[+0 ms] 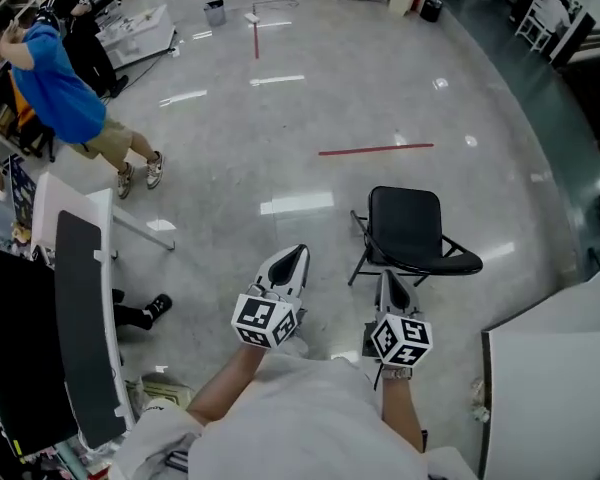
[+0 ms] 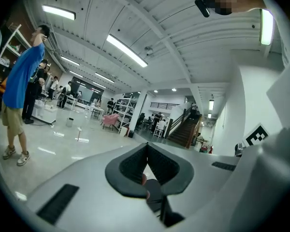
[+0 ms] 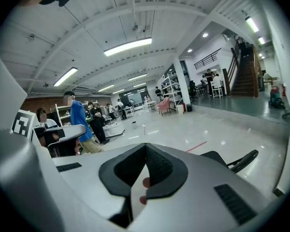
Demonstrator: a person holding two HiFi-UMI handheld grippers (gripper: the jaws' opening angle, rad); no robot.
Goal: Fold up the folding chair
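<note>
Folding chair (image 1: 410,233) stands unfolded on the grey floor (image 1: 310,98), right of centre in the head view: black backrest upright, black seat level and sticking out to the right, dark metal legs spread. Nothing on the seat. Left gripper (image 1: 297,253) is clenched, jaws pressed together with nothing between them; the left gripper view confirms it, black pads meeting at the tip (image 2: 146,146) and only open room beyond. It sits left of the chair, apart from it, and points out over bare floor. Right gripper (image 1: 385,278) is also clenched and empty, pads closed on each other in the right gripper view (image 3: 145,146). In the head view its tip sits just below the chair's front legs, close but not touching. The right gripper view puts the chair (image 3: 232,161) low and to the right of the jaws, with the seat edge and one curved frame tube visible. Both grippers are held low in front of the person's body, marker cubes facing up. A red tape line (image 1: 375,150) lies on the floor beyond the chair. A person in a blue shirt (image 1: 55,88) stands well off at upper left, near a white table (image 1: 75,200). Stairs (image 3: 244,76) show in the far background.
</note>
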